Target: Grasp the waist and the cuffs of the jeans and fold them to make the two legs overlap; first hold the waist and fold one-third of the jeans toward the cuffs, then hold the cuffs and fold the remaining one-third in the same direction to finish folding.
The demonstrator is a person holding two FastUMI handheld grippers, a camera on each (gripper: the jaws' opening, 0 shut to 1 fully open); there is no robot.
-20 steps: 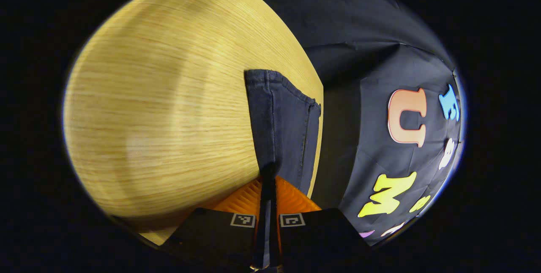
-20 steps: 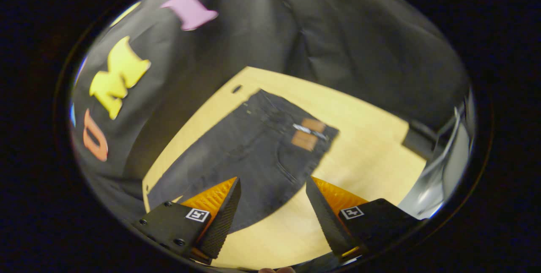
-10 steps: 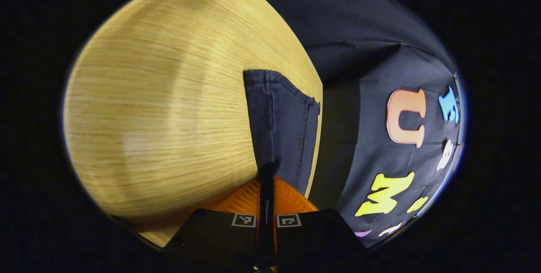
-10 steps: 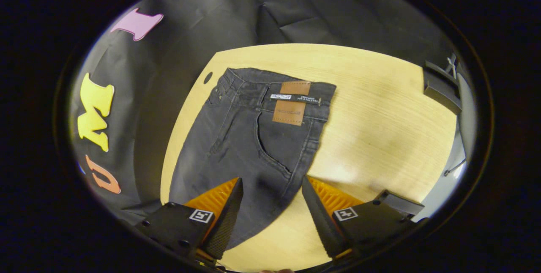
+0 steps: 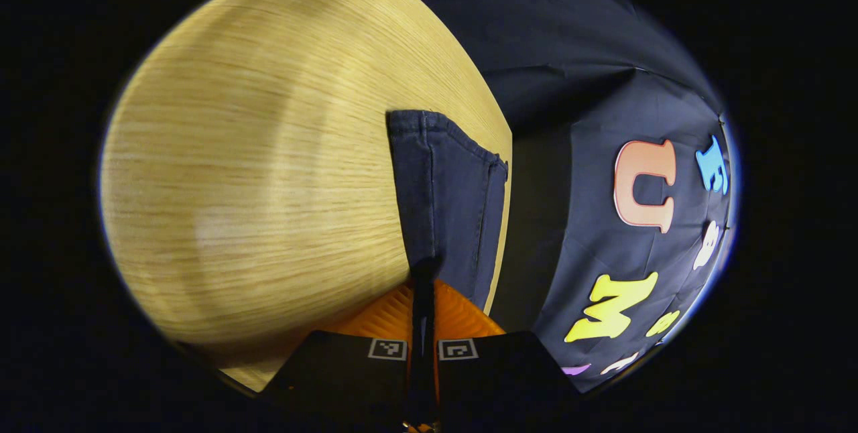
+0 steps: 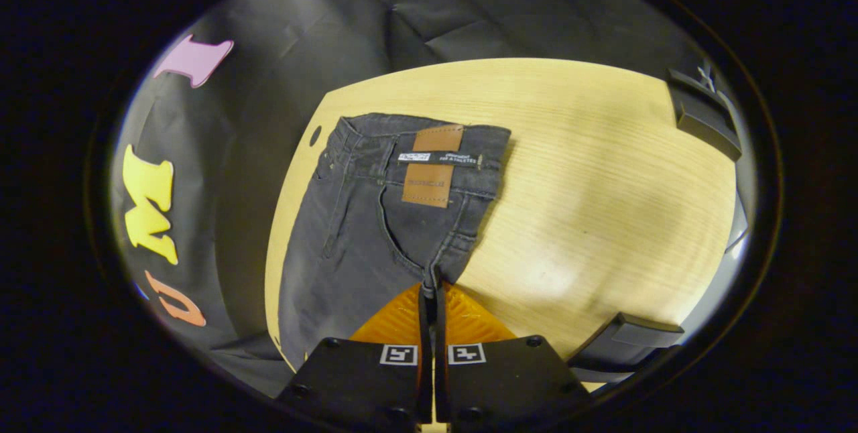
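Both grippers, left gripper (image 5: 423, 272) and right gripper (image 6: 430, 285), apparently pinch jeans (image 6: 375, 218).

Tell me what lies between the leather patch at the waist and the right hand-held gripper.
In the right gripper view, only dark denim of the jeans: a curved pocket seam runs from below the leather patch to the right hand-held gripper.

left tool (image 5: 423, 279) with black blocky housing, two small square black-and-white fiducial tags side by side, ribbed wedge-shaped fingers, right tool (image 6: 430, 292) same build, round screw heads on housing corners, two square tags
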